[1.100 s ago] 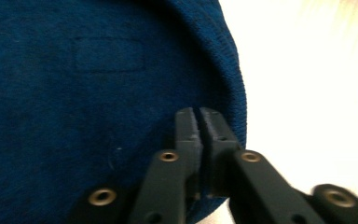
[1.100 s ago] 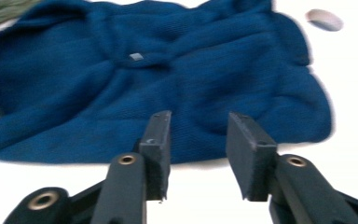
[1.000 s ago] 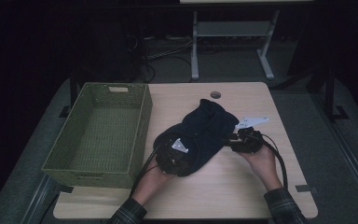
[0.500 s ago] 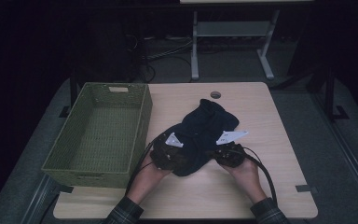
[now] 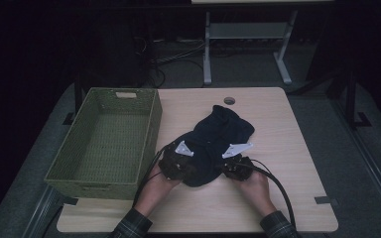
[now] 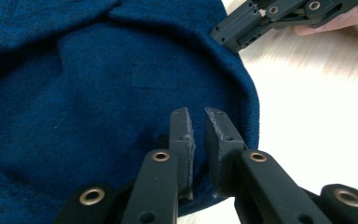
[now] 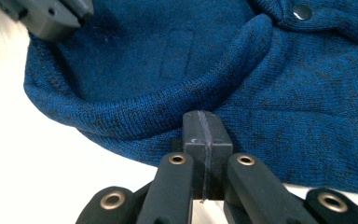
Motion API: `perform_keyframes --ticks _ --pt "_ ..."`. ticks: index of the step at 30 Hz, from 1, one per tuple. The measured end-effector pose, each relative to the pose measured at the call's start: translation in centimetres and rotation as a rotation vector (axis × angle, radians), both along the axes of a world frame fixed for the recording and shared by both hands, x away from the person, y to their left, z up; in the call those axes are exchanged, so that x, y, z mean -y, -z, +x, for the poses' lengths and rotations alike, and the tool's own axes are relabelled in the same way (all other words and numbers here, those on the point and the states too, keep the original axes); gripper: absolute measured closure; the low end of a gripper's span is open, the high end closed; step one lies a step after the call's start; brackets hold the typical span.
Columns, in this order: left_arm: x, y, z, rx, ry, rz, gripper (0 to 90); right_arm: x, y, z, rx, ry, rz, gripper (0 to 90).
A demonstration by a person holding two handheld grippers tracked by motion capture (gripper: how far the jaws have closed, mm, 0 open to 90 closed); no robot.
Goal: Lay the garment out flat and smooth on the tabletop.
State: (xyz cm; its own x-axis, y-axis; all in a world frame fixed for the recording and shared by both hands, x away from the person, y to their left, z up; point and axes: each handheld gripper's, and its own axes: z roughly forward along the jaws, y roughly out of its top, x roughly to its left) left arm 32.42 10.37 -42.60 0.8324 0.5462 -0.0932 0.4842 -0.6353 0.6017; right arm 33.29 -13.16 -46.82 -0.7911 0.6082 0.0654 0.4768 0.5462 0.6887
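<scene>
A dark blue knit garment (image 5: 218,141) lies crumpled in the middle of the wooden table (image 5: 292,148). My left gripper (image 5: 192,164) rests on its near left edge. In the left gripper view its jaws (image 6: 196,122) have just been closing and stand a narrow slit apart, with blue knit (image 6: 98,93) in the slit. My right gripper (image 5: 224,166) is at the near right edge. In the right gripper view it (image 7: 207,122) is shut, pads flush together, the tip against the rolled hem (image 7: 168,100). Each gripper view also shows the other gripper farther off.
A green woven basket (image 5: 154,119) stands on the table's left side, close to the garment. A round cable hole (image 5: 229,100) sits near the far edge. Both cables trail back past the person's hands. A metal snap (image 7: 302,11) shows on the knit.
The right hand has moved left and down from the garment's right side to its near edge, and its jaws have shut. The garment's right part has bunched inward. The left hand has barely moved.
</scene>
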Motion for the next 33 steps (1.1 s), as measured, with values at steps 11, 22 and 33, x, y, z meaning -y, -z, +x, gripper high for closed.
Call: perform_keyframes --ticks 11,22,33 --pt "-0.1 -0.4 -0.1 0.007 0.000 -0.009 84.6 2.4 -0.3 -1.1 -0.001 0.007 -0.037 90.0" --pt "0.4 -0.6 0.1 0.011 0.001 -0.023 84.6 6.7 -0.5 -2.8 -0.032 -0.016 -0.047 90.0" --pt "2.4 -0.2 2.8 0.027 0.001 -0.028 85.5 10.1 -0.7 -4.3 -0.058 -0.020 -0.061 90.0"
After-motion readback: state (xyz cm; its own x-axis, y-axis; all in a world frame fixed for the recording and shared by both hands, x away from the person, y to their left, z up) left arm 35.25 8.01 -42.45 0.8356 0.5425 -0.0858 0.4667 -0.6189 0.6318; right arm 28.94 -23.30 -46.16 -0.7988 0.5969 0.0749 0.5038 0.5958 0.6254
